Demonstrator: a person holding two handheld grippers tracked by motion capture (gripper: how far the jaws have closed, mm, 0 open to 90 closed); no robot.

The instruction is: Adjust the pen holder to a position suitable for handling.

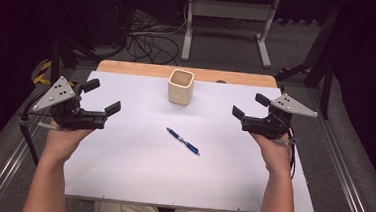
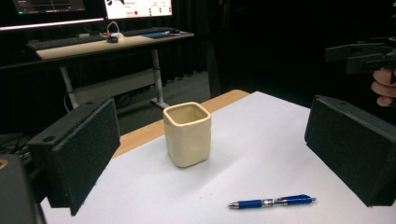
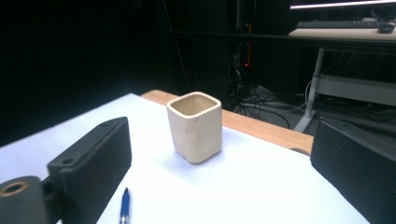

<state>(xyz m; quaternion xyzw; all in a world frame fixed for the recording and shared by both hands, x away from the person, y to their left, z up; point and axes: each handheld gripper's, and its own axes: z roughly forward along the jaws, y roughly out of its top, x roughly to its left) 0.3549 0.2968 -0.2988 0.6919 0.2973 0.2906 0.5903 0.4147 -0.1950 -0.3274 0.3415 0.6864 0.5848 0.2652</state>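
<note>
A cream square cup (image 1: 180, 87) stands upright and empty near the far middle of the white table sheet (image 1: 136, 167). A blue pen (image 1: 183, 141) lies flat on the sheet in front of it. My left gripper (image 1: 101, 97) hovers over the sheet's left edge, jaws wide open with nothing between them. My right gripper (image 1: 248, 106) hovers at the right, jaws likewise open and empty. In the left gripper view the cup (image 2: 187, 133) stands between my jaws farther off, with the pen (image 2: 272, 202) nearer. The right gripper view shows the cup (image 3: 194, 126) and the pen's tip (image 3: 124, 207).
A wooden table edge (image 1: 128, 68) shows beyond the sheet. Behind it stand a white desk frame (image 1: 229, 23) and loose cables (image 1: 148, 43) on the floor. A desk with monitors and a keyboard (image 2: 93, 39) stands in the left gripper view's background.
</note>
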